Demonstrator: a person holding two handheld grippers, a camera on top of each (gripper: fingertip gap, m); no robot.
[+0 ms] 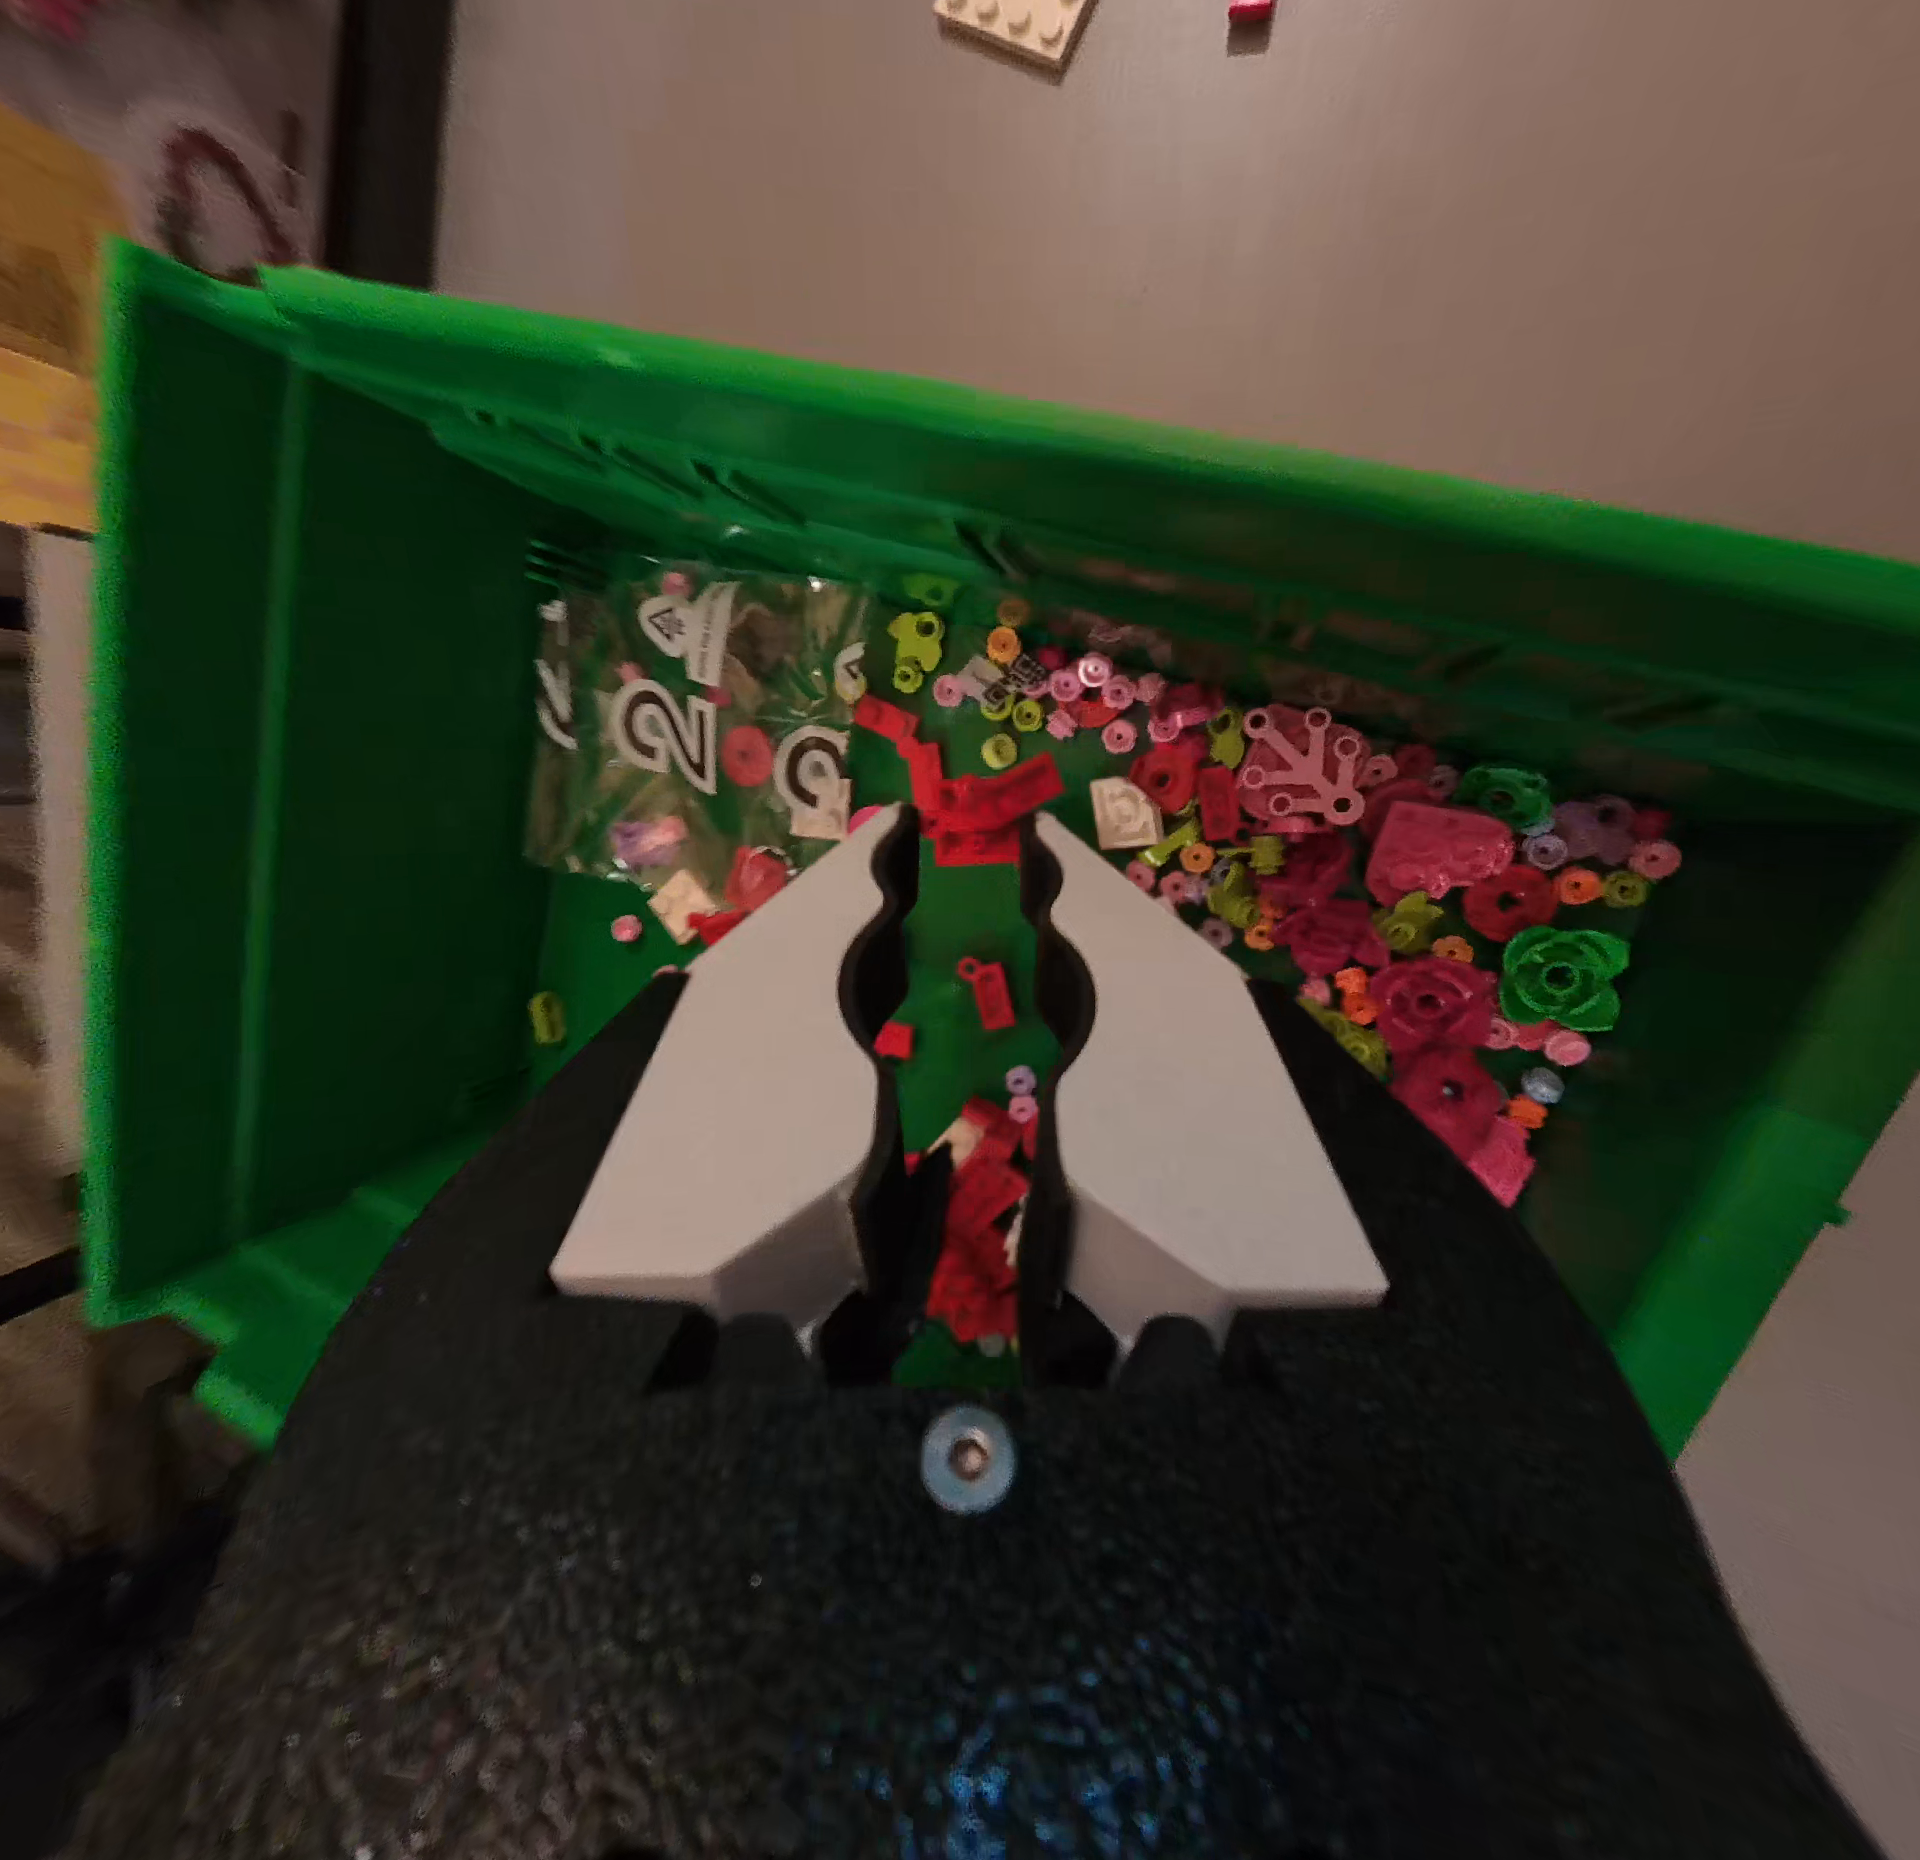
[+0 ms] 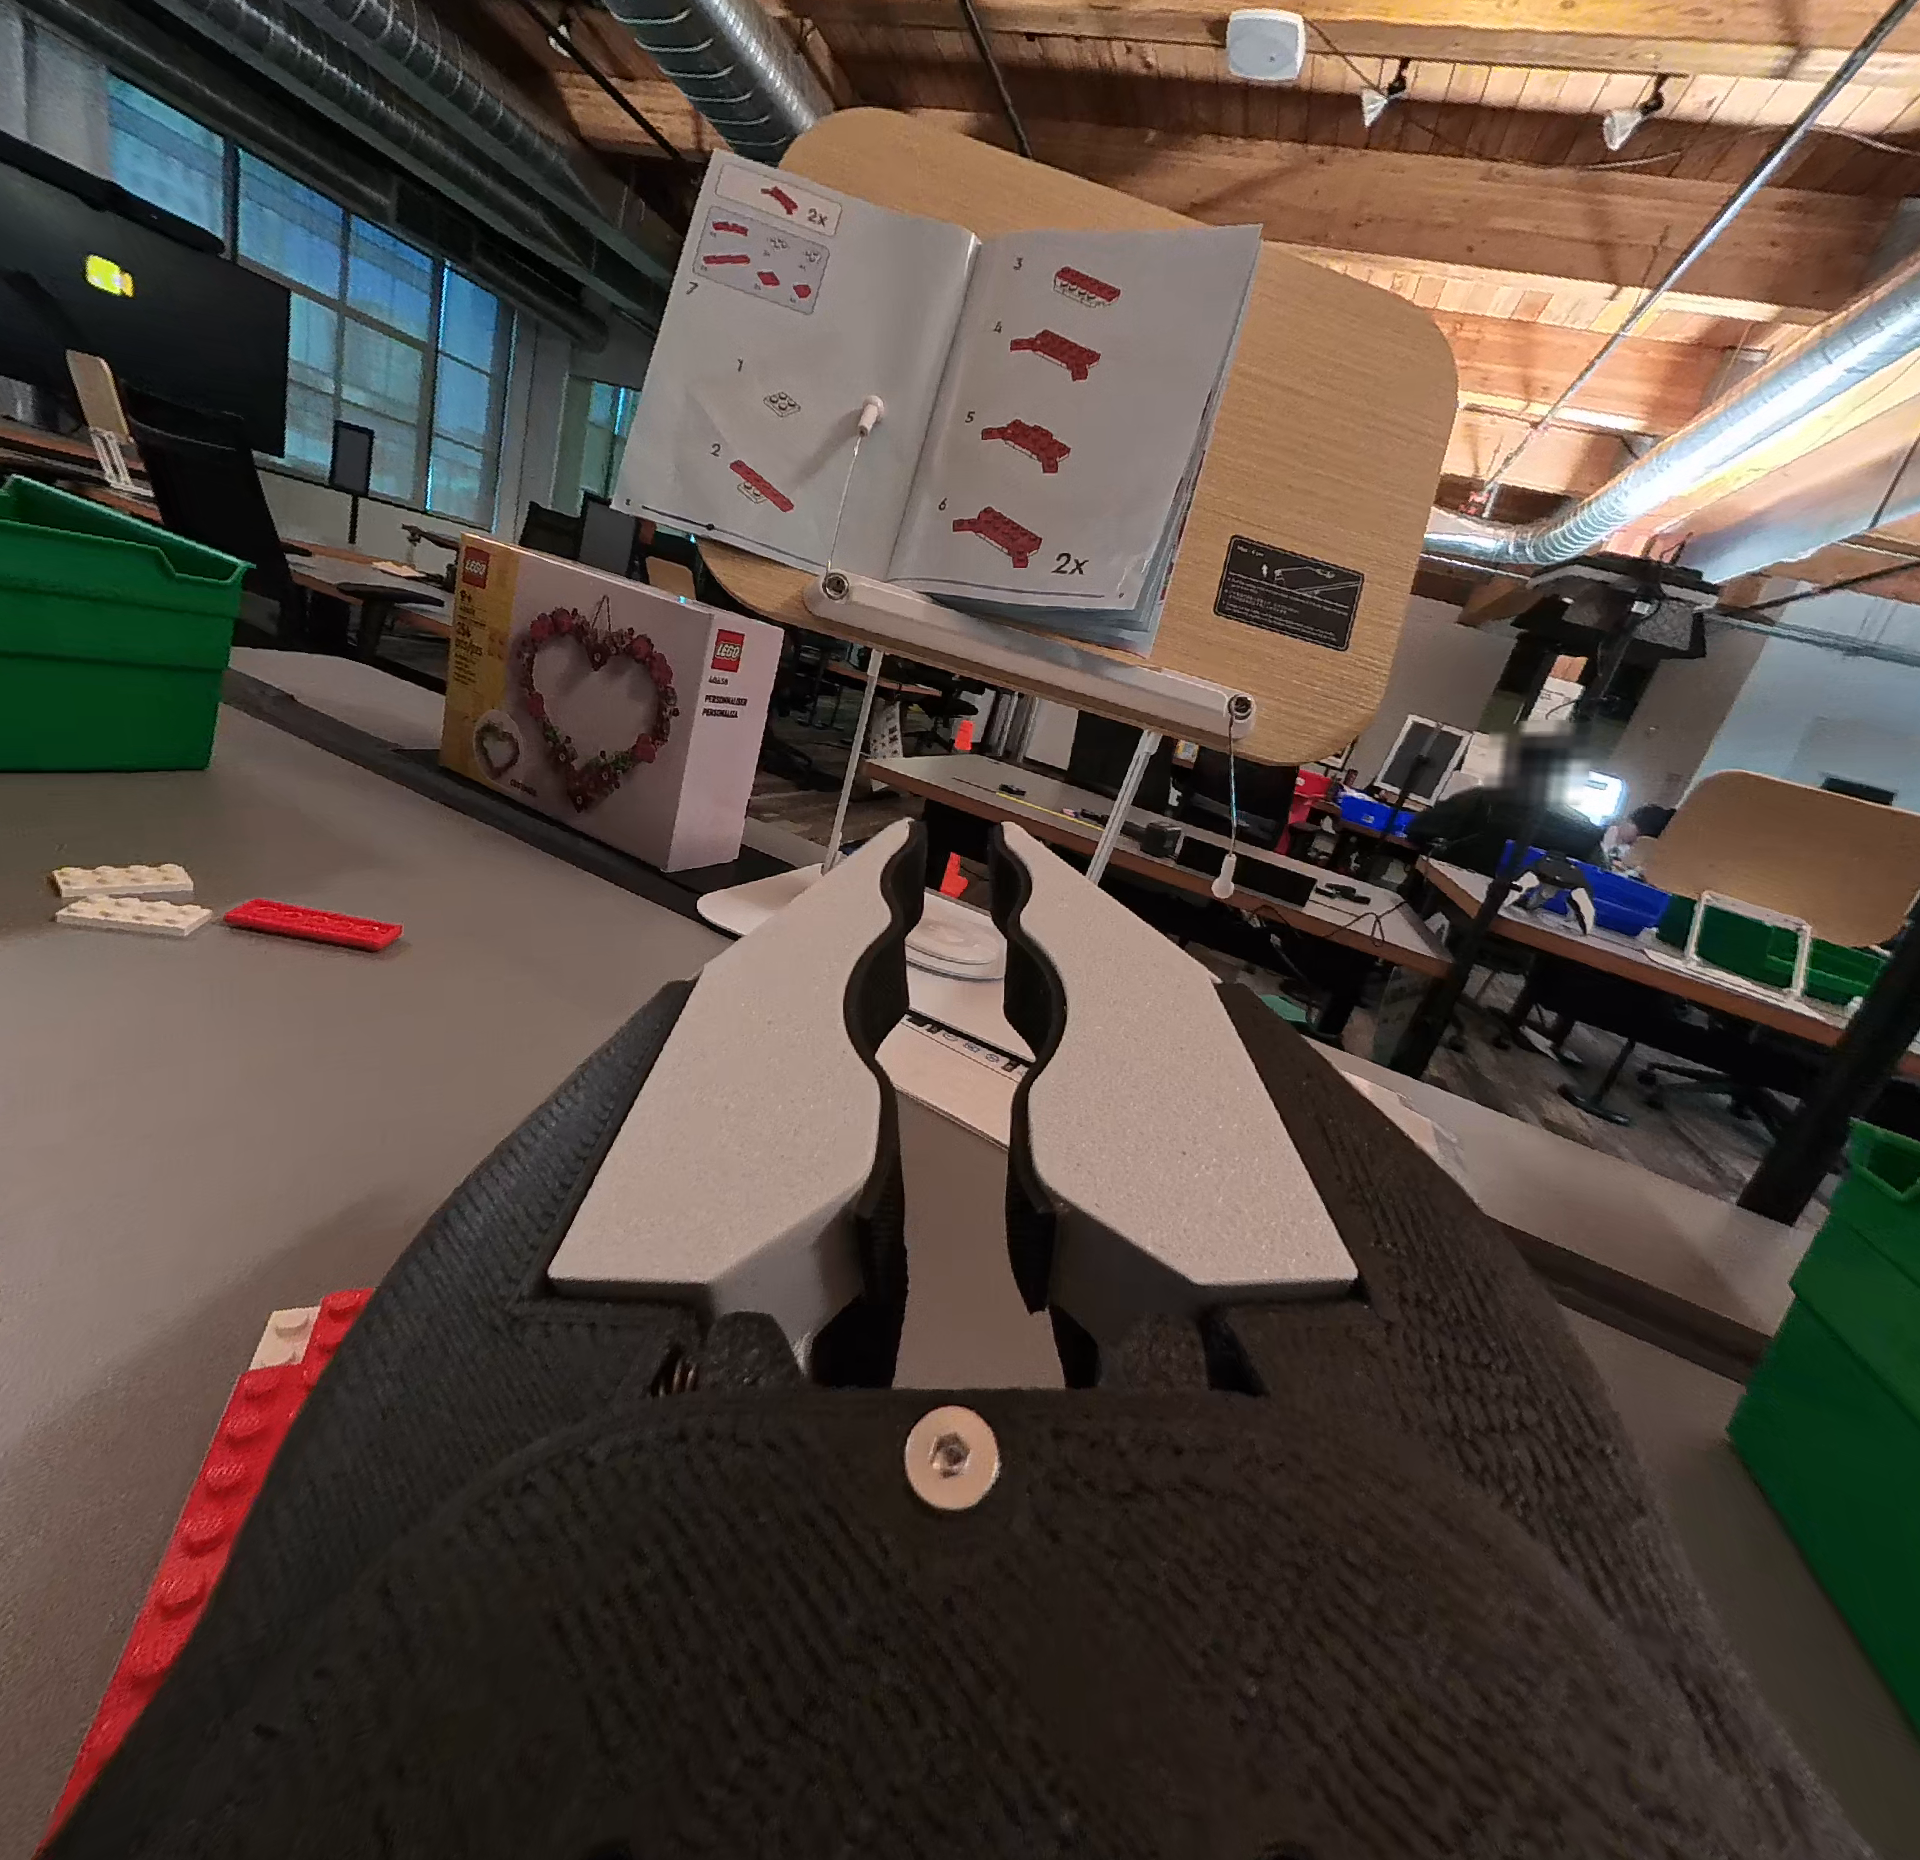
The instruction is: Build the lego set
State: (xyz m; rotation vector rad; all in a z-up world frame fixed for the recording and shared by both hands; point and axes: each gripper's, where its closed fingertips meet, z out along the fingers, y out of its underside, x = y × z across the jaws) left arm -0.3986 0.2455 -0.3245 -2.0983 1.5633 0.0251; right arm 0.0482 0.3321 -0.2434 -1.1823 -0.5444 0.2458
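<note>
While small red plastic lego plates (image 1: pixel 987 802) lie heaped just past its fingertips, the left hand-held gripper (image 1: pixel 971 823) hangs over the open green plastic bin (image 1: pixel 312 771), its grey fingers narrowly parted and holding nothing. Such pieces look light, stiff and slick, apt to skate or flip if pinched on a corner; the surer hold is probably across the two long edges of a single plate lying flat and free of the pile. One loose red plate (image 1: pixel 992 989) shows between the fingers, apart from the rest. To that gripper's right spreads a jumble of pink, magenta and green flower-shaped pieces (image 1: pixel 1444 937); to its left lies a clear printed plastic bag (image 1: pixel 686 730) with more parts. The right hand-held gripper (image 2: pixel 958 844) sits low over the grey desk (image 2: pixel 312 1083), also slightly open and empty. Ahead of it an open instruction booklet (image 2: pixel 935 397) stands on a wooden stand (image 2: pixel 1330 397); to its left lie two white plates (image 2: pixel 125 896) and a red plate (image 2: pixel 312 924), and a red and white assembly (image 2: pixel 208 1498) rests against its left flank.
</note>
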